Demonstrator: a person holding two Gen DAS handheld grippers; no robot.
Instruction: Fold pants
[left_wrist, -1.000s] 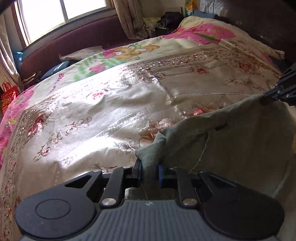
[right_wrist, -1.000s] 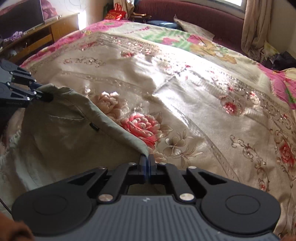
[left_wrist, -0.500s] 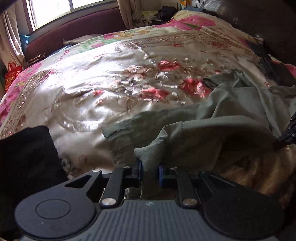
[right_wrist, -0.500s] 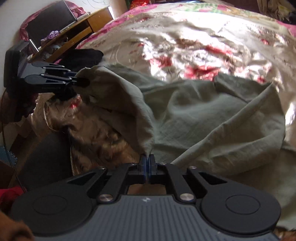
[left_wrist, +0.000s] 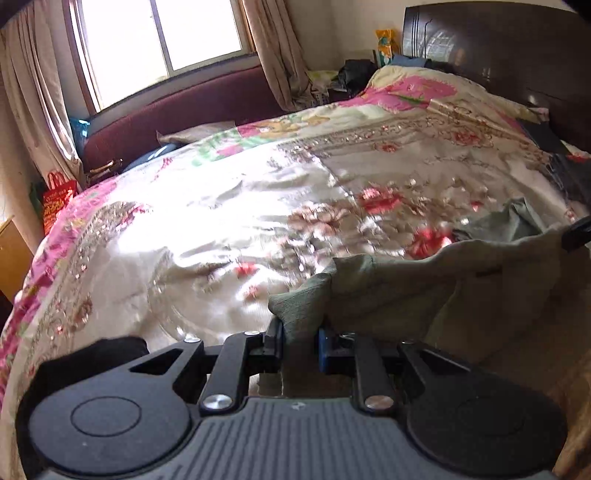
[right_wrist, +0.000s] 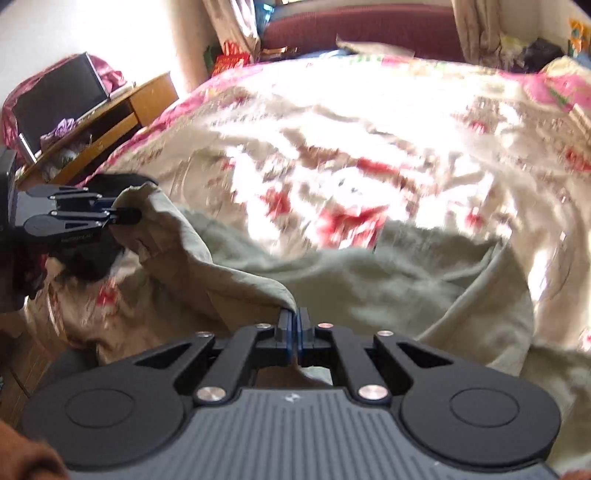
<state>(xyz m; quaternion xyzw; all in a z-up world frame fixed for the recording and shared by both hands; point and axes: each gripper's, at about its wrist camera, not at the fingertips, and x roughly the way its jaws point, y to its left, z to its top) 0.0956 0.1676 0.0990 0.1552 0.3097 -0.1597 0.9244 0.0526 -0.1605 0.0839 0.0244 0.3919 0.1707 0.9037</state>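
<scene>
The grey-green pants (right_wrist: 388, 273) lie rumpled on the near part of the floral bedspread (right_wrist: 369, 129). My left gripper (left_wrist: 300, 332) is shut on a bunched corner of the pants (left_wrist: 406, 288) and holds it above the bed edge. It also shows in the right wrist view (right_wrist: 129, 216), at the left. My right gripper (right_wrist: 294, 325) is shut on the other corner of the same edge. The cloth hangs slack between the two grippers. The right gripper's tip (left_wrist: 576, 234) shows at the right edge of the left wrist view.
The bedspread (left_wrist: 240, 221) covers a wide bed. A dark headboard (left_wrist: 517, 55) stands at the far right, a maroon sofa (left_wrist: 177, 110) under the window. A dark cloth (right_wrist: 110, 181) lies at the bed's near left. A wooden desk (right_wrist: 122, 110) stands left.
Both grippers have risen and tilted up with the pants edge still held. The views now take in more of the bed and room. The pants have shifted toward the near bed edge.
</scene>
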